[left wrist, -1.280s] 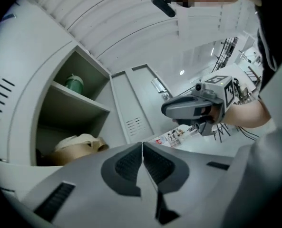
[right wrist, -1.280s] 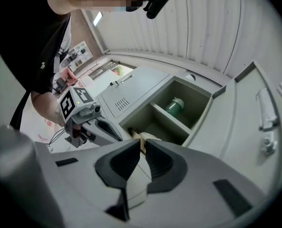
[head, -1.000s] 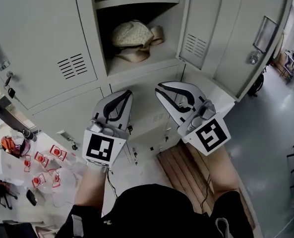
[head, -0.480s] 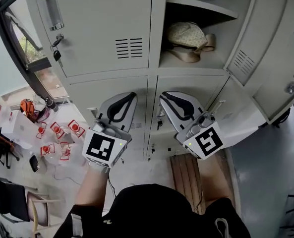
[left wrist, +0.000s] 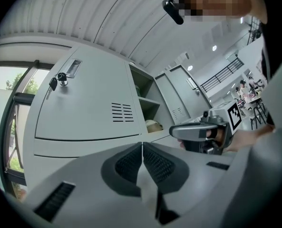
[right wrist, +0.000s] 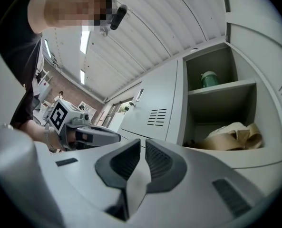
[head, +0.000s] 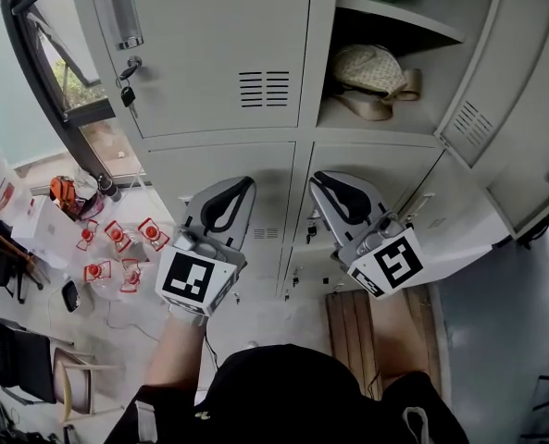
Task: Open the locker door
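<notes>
Left gripper (head: 240, 185): jaws together, empty. Right gripper (head: 322, 178): jaws almost touching, empty. Both hover low, clear of any handle, apparently idle. The closed locker door (head: 209, 54), with keys (head: 126, 93) in its lock, stands above-left. The neighbouring door (head: 510, 109) hangs open.

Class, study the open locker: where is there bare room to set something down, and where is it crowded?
Upper shelf: bare to the right of the green container, up to the wall. Lower shelf: crowded; the bag fills most of it. The floor at left is littered with red-and-white packets.
</notes>
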`<state>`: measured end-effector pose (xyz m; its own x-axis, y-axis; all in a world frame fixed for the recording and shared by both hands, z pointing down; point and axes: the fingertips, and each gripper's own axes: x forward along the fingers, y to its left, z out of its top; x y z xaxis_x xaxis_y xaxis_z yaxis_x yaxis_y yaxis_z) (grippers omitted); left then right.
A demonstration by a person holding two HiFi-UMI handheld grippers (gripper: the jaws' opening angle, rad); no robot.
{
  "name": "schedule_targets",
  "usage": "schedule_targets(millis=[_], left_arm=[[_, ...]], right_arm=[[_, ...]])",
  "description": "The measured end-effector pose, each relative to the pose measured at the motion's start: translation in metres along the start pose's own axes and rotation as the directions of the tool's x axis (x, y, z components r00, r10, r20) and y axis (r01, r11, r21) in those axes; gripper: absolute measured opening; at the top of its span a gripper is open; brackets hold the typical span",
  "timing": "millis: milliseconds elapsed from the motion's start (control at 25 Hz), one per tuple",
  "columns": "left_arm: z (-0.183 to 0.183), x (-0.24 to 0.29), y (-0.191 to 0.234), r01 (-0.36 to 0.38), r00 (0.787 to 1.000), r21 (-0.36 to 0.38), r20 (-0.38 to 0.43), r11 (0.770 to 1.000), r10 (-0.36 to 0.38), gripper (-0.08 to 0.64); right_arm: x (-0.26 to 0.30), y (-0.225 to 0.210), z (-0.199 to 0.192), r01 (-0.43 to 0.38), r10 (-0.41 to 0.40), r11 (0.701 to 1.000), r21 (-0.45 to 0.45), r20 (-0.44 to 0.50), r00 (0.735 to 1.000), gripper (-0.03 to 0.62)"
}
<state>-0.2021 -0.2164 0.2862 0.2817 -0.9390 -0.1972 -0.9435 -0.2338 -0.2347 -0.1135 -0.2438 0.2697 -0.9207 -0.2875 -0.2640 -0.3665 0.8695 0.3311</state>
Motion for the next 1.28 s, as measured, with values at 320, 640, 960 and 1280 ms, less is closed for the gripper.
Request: schedule_targets(millis=[320, 640, 960, 1280], left_arm=[[-0.004, 0.008, -0.005, 0.013, 1.000, -0.020, 0.022, 1.000, -0.013, 0.025], [-0.012, 0.017, -0.009, 0.034, 0.999, -0.026, 0.013, 0.999, -0.034, 0.025], [-0.021, 0.021, -0.006, 0.033, 0.999, -0.035, 0.004, 0.999, -0.033, 0.025], [-0.016, 0.025, -0.006, 0.032, 0.999, -0.050, 0.023, 0.998, -0.031, 0.025]], right_arm=[[-0.006, -0.010, -0.010, 0.031, -0.030, 0.999, 0.013, -0.031, 0.999, 0.048], [-0.013, -0.015, -0.018, 0.068, -0.068, 0.998, 0.009, -0.051, 0.996, 0.048], [-0.016, -0.019, -0.024, 0.085, -0.085, 0.996, 0.007, -0.064, 0.994, 0.048], [-0.018, -0.022, -0.025, 0.093, -0.093, 0.996, 0.004, -0.067, 0.993, 0.048]])
